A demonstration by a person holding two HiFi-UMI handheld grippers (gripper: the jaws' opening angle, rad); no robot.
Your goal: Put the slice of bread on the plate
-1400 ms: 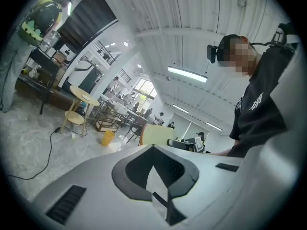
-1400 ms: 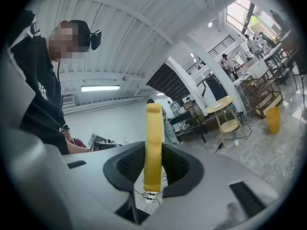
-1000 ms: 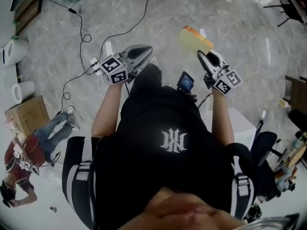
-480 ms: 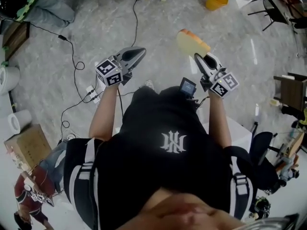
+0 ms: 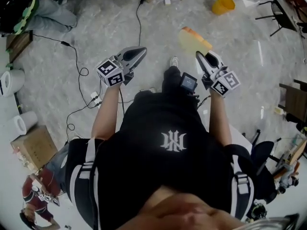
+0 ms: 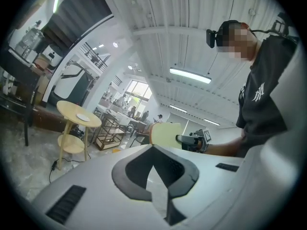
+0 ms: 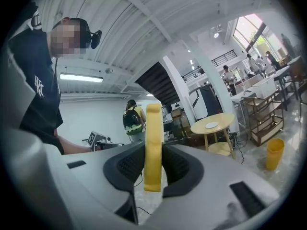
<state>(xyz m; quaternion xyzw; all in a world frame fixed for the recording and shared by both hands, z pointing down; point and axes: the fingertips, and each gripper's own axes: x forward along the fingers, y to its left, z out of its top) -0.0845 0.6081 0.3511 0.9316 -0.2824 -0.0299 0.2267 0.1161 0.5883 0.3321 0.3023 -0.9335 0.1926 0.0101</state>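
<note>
The slice of bread [image 5: 194,40] is pale yellow with a brown crust, and my right gripper [image 5: 199,57] is shut on its lower edge, holding it out over the floor. In the right gripper view the slice [image 7: 153,143] stands edge-on between the dark pads [image 7: 128,164]. My left gripper [image 5: 137,51] is held level beside it with its jaws shut and nothing in them. From the left gripper view I see the bread [image 6: 165,134] off to the right. A small white plate [image 7: 211,125] lies on a round wooden table [image 7: 218,120] ahead; the plate [image 6: 83,117] also shows in the left gripper view.
A yellow bucket [image 5: 224,4] stands on the marble floor ahead right. Cables [image 5: 76,63] trail across the floor at left. A cardboard box [image 5: 33,147] and paper rolls [image 5: 12,80] sit far left. A dark chair [image 5: 293,99] is at right. A person with a backpack [image 7: 130,121] stands farther off.
The person carrying both grippers has walked forward: the floor has slid back, and the yellow bucket and table legs have come nearer. The bread stays gripped; the grippers keep their pose.
</note>
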